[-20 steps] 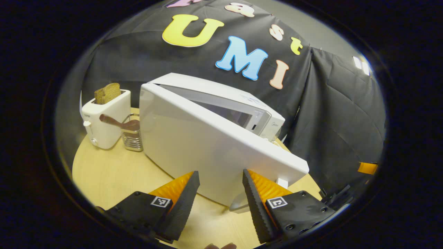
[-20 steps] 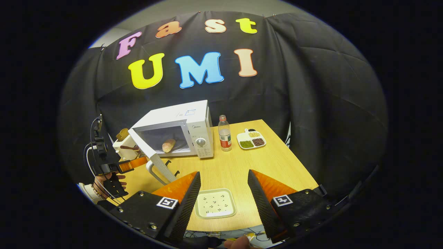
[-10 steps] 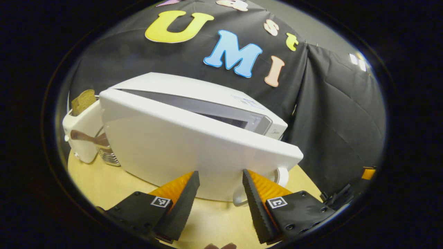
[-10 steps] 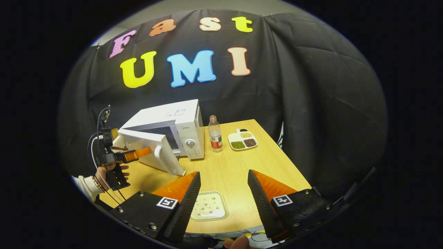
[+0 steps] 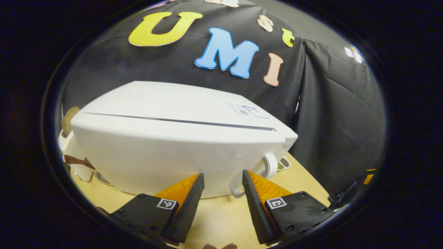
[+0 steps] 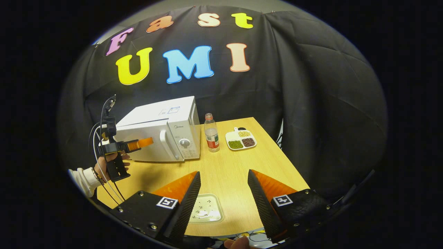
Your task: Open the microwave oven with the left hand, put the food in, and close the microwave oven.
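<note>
Left gripper (image 5: 223, 180): jaws apart, nothing between them, tips against or just short of the door (image 5: 166, 152) of the one microwave (image 5: 180, 103); contact cannot be confirmed. Door sits flush with the body, only a thin seam along its top. One handle (image 5: 268, 167) just right of the tips. One toaster (image 5: 71, 152) partly hidden behind the microwave's left side.

Right gripper (image 6: 223, 180): jaws wide, empty, hovering over one pale tray (image 6: 207, 212) at the near table (image 6: 238, 166) edge. Ahead-left: the microwave (image 6: 162, 133), with the left gripper (image 6: 140, 143) and a hand (image 6: 110, 162) at its door. Ahead: one bottle (image 6: 211, 133), then one divided dish (image 6: 241, 139) with three fillings.
</note>
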`<action>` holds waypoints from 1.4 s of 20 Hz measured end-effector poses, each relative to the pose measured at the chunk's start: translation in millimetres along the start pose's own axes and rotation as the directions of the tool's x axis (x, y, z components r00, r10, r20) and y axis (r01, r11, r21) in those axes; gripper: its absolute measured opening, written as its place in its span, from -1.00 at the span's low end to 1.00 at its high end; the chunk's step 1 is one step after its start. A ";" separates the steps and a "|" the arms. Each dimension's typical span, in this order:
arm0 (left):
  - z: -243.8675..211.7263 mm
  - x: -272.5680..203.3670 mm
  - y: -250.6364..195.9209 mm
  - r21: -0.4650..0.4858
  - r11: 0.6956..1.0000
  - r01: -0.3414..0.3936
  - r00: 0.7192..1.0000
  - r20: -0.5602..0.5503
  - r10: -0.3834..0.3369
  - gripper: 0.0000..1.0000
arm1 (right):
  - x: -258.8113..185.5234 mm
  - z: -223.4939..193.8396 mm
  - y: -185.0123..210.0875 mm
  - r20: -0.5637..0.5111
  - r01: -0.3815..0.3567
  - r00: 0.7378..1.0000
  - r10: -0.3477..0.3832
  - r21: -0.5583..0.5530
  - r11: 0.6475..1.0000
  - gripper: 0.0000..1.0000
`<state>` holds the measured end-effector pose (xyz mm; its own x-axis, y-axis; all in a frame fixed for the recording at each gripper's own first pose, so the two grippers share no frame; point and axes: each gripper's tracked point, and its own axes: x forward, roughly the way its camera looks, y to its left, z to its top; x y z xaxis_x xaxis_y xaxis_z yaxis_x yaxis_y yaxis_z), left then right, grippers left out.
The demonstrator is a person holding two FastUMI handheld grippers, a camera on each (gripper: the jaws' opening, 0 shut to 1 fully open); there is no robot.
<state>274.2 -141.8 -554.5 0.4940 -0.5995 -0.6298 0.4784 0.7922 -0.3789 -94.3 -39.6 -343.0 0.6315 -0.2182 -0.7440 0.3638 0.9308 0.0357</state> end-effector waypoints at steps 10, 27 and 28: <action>-10.2 16.1 6.4 0.006 1.000 -0.030 0.999 -0.019 0.030 0.49 | -2.7 6.3 -19.7 0.018 -0.011 1.000 0.011 -0.004 1.000 0.69; -61.2 -4.5 22.7 -0.045 0.958 -0.285 0.954 -0.112 0.278 0.46 | -51.6 -29.8 -49.8 0.030 -0.128 0.991 0.127 0.029 0.991 0.68; -79.4 -18.9 16.7 -0.065 0.956 -0.287 0.952 -0.133 0.277 0.50 | -51.2 -27.9 -53.9 0.036 -0.142 0.989 0.140 0.034 0.989 0.69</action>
<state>215.2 -108.1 -602.7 0.5056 -0.3363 -0.7945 0.2683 0.9365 -0.2256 -165.3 -70.4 -325.4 0.7004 -0.0957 -0.7073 0.2936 0.9419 0.1633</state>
